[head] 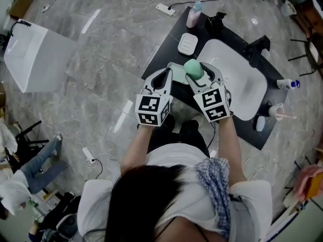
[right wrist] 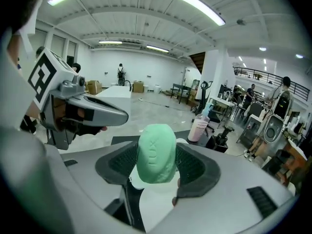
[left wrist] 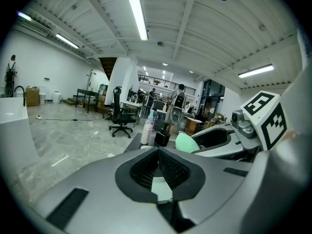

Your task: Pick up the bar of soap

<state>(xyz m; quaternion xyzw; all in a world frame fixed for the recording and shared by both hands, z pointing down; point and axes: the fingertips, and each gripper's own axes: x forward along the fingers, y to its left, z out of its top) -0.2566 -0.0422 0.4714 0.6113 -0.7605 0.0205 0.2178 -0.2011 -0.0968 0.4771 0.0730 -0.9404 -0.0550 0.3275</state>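
Right gripper view: soap [right wrist: 157, 152] between jaws

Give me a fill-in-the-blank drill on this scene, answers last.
1. The right tongs grip a bar of ___.
2. That bar is ___ in colour.
3. The left tongs hold ___.
4. Beside the white dish stands a ___ bottle.
Missing: soap, green, nothing, pink.

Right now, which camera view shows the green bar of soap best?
The right gripper view: the bar of soap fills the centre, clamped between the fingers of the right gripper, its embossed face visible. The head view shows it only as a small green lump from above; the left gripper view shows just one green edge.
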